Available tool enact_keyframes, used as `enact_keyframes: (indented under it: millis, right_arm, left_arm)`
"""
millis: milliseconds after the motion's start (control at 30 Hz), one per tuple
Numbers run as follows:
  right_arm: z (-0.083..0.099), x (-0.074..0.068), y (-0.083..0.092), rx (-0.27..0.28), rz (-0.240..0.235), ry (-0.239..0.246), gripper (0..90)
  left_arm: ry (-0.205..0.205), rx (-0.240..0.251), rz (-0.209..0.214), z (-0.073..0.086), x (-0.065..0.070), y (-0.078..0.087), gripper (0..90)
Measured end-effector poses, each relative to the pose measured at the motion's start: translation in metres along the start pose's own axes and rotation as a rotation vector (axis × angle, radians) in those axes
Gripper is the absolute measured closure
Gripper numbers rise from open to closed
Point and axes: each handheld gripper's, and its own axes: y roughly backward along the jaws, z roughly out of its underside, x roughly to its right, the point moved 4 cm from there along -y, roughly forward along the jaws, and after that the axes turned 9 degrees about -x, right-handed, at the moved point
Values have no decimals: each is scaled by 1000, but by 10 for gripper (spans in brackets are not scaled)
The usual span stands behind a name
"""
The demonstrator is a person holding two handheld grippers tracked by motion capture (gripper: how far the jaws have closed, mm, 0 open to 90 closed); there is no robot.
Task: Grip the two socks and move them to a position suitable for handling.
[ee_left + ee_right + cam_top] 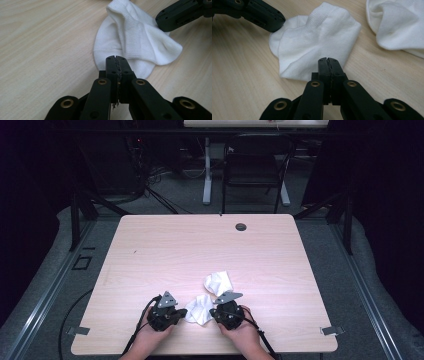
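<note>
A crumpled white sock (199, 309) (140, 37) (312, 42) lies near the table's front edge, between my two grippers. My left gripper (184, 311) (116, 58) is shut, its tips over the sock's near rim; I see no fabric between its jaws. In the right gripper view the left gripper (280, 23) touches the sock's far left edge. My right gripper (212, 311) (328, 60) is also shut, with its tips at the sock's opposite edge. It reaches in from the upper right in the left gripper view (160, 21). A second white sock (218, 282) (397, 25) lies bunched just behind.
The light wooden table (165, 250) has a round cable hole (241, 226) near its far edge. Metal clips (79, 330) (331, 330) sit at both front corners. A black chair (255, 167) stands beyond the table. Cables trail from both grippers over the front edge.
</note>
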Motion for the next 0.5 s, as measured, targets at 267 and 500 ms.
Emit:
enact_keyframes:
  millis: [267, 500]
  right_arm:
    - [9, -5, 7, -12, -9, -13, 900]
    - [-6, -19, 22, 65, -8, 5, 879]
  left_arm:
    - [9, -3, 29, 6, 9, 3, 897]
    - [5, -3, 32, 6, 9, 3, 898]
